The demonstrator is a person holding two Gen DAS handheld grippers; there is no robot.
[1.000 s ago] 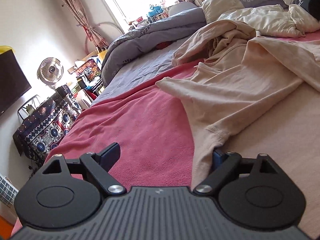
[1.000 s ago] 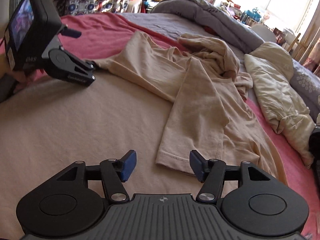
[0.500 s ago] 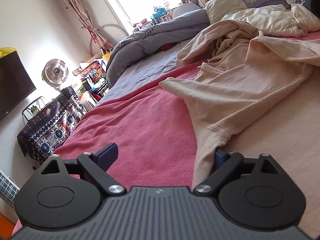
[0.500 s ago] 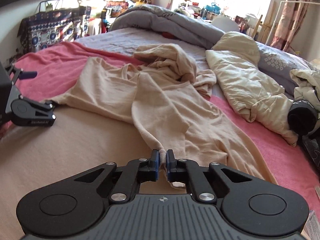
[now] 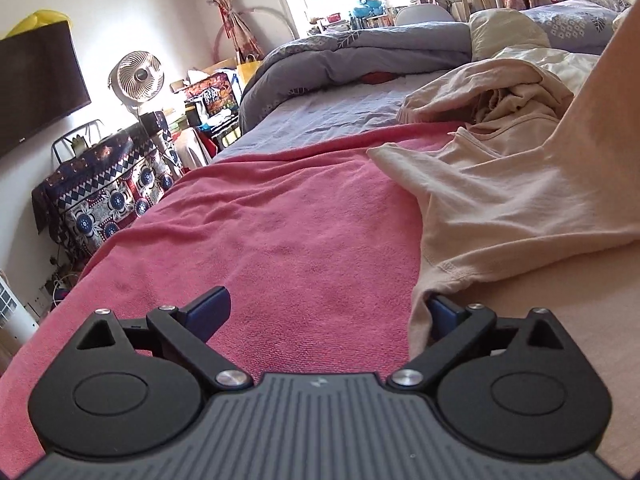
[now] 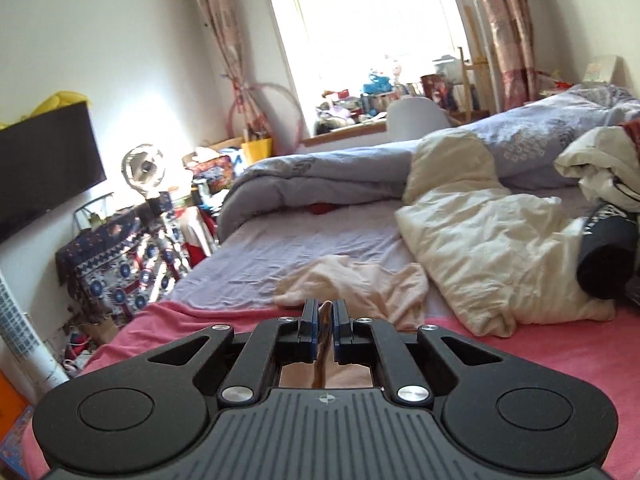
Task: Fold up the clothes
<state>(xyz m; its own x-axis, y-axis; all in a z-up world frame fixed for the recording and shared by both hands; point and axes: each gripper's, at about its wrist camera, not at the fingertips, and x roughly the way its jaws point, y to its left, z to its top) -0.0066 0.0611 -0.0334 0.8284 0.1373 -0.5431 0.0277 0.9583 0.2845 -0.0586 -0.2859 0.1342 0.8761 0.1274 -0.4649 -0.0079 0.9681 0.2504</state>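
A beige long-sleeved shirt (image 5: 504, 200) lies spread on the pink blanket (image 5: 288, 232) of the bed. My left gripper (image 5: 324, 312) is open and low over the blanket; the shirt's sleeve cuff (image 5: 424, 320) drapes over its right finger (image 5: 444, 314). A lifted band of the shirt rises at the right edge of the left wrist view. My right gripper (image 6: 326, 320) is shut on a thin fold of the beige shirt (image 6: 324, 344) and holds it raised above the bed. A bunched part of the shirt (image 6: 360, 284) lies beyond it.
A grey duvet (image 6: 320, 188) is heaped at the far end of the bed. A cream quilt (image 6: 488, 248) and dark clothes (image 6: 608, 256) lie to the right. A fan (image 5: 138, 76), a patterned covered stand (image 5: 100, 196) and a wall television (image 5: 36, 80) are on the left.
My right gripper closed on the shirt's sleeve end and lifted it, tilting its view up toward the window. My left gripper stayed open at the other cuff and shifted slightly.
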